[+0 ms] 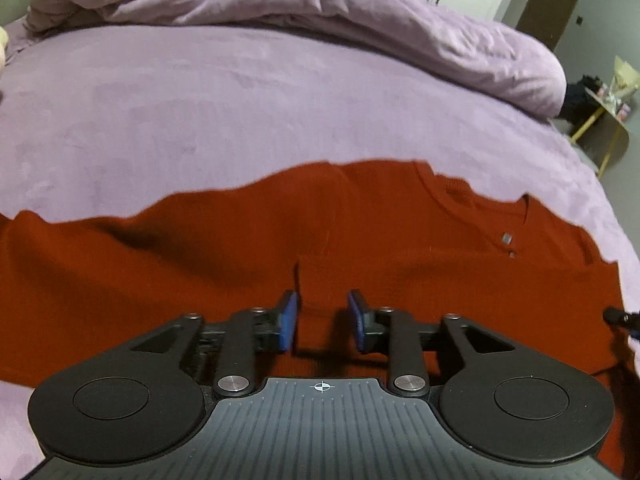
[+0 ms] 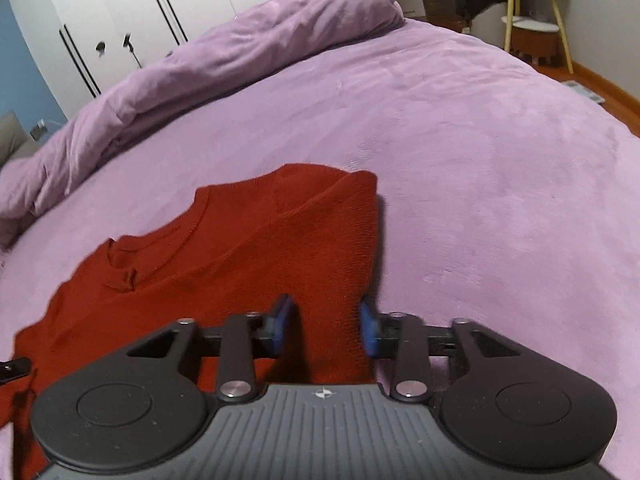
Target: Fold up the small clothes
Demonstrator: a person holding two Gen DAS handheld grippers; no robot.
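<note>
A rust-red knit sweater (image 1: pixel 248 248) lies spread on the purple bed cover (image 1: pixel 200 112), its neckline to the right in the left wrist view. My left gripper (image 1: pixel 323 318) hovers over the sweater's body, its jaws open with blue pads and nothing between them. In the right wrist view the sweater (image 2: pixel 248 240) has a sleeve folded over the body. My right gripper (image 2: pixel 325 326) is open over the sweater's right edge, with red cloth lying between the pads but not pinched.
A bunched purple duvet (image 1: pixel 320 8) runs along the far side of the bed. White wardrobe doors (image 2: pixel 132 12) stand behind it. A yellow-legged side table (image 2: pixel 532 20) stands off the bed's right side. The bed cover (image 2: pixel 480 160) extends right of the sweater.
</note>
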